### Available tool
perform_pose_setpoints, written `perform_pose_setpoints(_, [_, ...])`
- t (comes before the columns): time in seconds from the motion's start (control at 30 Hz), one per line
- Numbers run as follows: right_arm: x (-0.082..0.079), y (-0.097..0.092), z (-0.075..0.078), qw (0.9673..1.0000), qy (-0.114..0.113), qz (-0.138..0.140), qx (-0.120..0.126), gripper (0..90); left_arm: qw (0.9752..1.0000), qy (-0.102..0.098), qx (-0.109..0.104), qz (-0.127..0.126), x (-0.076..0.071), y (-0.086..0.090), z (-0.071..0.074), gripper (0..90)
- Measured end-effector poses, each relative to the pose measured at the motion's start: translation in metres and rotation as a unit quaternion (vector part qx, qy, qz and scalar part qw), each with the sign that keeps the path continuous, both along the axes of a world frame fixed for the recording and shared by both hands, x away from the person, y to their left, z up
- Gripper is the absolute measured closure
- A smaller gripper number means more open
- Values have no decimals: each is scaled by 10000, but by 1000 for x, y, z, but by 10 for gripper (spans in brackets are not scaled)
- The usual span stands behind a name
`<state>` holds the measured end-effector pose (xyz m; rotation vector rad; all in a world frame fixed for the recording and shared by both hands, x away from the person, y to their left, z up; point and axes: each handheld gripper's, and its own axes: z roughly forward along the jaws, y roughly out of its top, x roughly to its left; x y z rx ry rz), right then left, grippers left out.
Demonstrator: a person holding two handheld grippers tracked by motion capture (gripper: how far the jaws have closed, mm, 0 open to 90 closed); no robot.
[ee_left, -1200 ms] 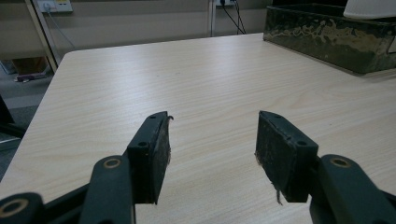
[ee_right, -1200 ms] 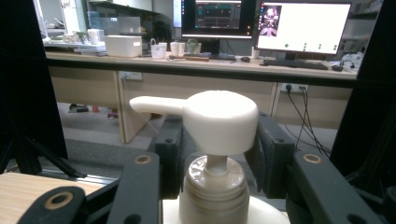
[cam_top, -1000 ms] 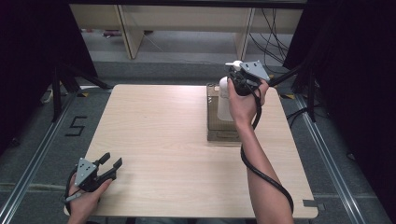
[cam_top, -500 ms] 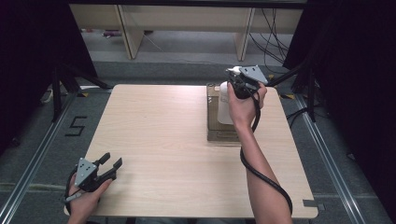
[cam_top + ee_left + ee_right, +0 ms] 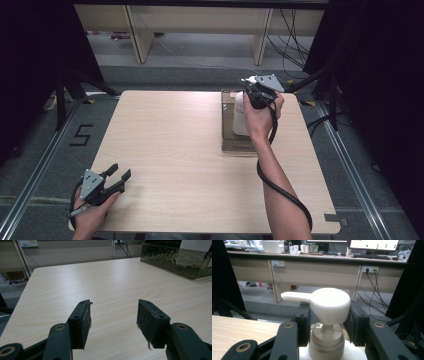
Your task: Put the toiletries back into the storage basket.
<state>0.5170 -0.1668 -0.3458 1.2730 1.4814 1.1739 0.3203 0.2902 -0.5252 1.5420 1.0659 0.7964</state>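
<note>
My table [image 5: 175,150] is pale wood with a fine, light-brown grain running along it. Both my left gripper [image 5: 113,320] and my right gripper [image 5: 328,322] have black jaws, with dull brass-coloured rivets showing on them, and each carries a grey plate on top. The pump bottle [image 5: 329,305] is plain white, head and neck alike. The tray [image 5: 175,258] is dark olive-green with a mottled, glossy sheen. The floor [image 5: 45,150] is grey.

Left tongs [image 5: 119,179] agape near table corner, right tongs [image 5: 251,91] clamped
</note>
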Motion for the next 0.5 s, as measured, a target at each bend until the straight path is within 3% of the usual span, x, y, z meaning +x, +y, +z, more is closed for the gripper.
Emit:
perform_pose_setpoints(0.47, [3,0,-9,9999,147,38,-77,604,10000,62,59,16,-1,0,1,441])
perform_pose_setpoints(0.5, [3,-1,-9,9997,142,90,-174,603,10000,57,56,12,-1,0,1,441])
